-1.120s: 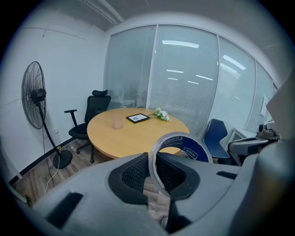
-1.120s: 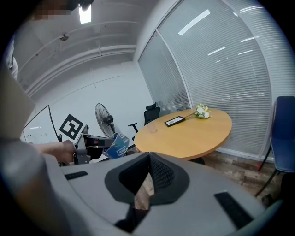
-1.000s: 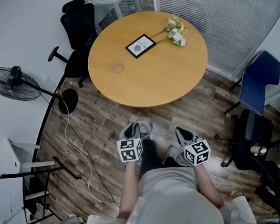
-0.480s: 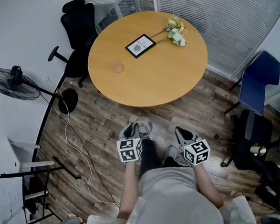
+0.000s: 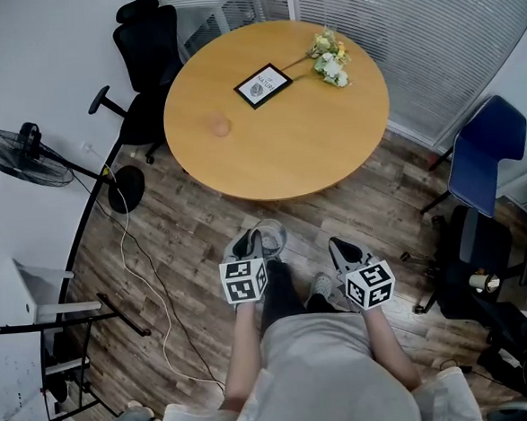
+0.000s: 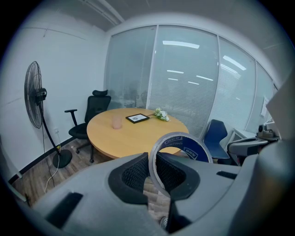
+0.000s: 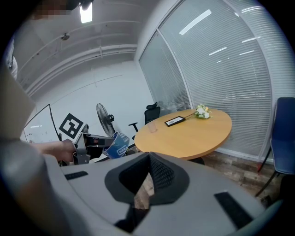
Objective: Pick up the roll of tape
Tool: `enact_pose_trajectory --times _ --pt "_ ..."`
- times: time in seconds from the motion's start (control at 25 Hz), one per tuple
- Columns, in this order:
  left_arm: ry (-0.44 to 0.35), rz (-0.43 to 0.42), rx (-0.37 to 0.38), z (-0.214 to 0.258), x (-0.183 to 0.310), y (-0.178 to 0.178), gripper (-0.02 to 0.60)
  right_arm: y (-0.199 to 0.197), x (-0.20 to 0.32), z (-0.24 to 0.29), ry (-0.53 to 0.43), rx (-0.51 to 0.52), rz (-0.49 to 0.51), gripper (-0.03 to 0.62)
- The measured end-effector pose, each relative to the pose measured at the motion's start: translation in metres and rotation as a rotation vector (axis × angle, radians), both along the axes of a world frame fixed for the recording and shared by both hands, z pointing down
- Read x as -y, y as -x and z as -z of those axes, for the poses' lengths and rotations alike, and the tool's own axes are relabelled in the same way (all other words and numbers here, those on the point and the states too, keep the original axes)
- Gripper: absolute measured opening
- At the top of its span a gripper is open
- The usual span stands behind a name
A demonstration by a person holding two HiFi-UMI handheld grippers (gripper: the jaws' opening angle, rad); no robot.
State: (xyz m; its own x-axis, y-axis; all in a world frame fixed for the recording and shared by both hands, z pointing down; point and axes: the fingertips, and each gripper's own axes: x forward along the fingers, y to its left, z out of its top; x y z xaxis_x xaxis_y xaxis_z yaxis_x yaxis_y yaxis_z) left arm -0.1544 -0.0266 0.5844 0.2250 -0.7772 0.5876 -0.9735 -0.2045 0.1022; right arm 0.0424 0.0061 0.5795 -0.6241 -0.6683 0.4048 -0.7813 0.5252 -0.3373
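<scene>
The left gripper (image 6: 154, 162) pinches the rim of the clear roll of tape with a blue core (image 6: 193, 150), holding it above the wood floor (image 5: 193, 232) (short of the round orange table (image 5: 286, 145)); the right gripper (image 7: 148, 162) has its jaws together, empty.

The roll of tape (image 6: 196, 151) sits in the left claw (image 6: 154, 171). Ahead of it stands the table (image 5: 313, 148), bearing a cup (image 5: 220, 125), a frame (image 5: 264, 85) and flowers (image 5: 331, 58). A fan (image 5: 21, 157) stands to its left, and a chair (image 5: 485, 158) stands right of the right claw (image 5: 343, 249).
</scene>
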Motion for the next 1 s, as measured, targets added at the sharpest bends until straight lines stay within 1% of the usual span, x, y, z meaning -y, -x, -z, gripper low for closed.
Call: enact_pose_trajectory --times 0.28,1.0 --pt "0.0 -0.006 -0.001 0.001 0.0 -0.003 0.057 0.002 -0.001 0.001 -0.004 -0.014 0.018 -0.003" --pt "-0.002 -0.02 -0.006 0.002 -0.004 -0.005 0.057 0.01 -0.006 0.001 -0.001 -0.009 0.046 -0.003"
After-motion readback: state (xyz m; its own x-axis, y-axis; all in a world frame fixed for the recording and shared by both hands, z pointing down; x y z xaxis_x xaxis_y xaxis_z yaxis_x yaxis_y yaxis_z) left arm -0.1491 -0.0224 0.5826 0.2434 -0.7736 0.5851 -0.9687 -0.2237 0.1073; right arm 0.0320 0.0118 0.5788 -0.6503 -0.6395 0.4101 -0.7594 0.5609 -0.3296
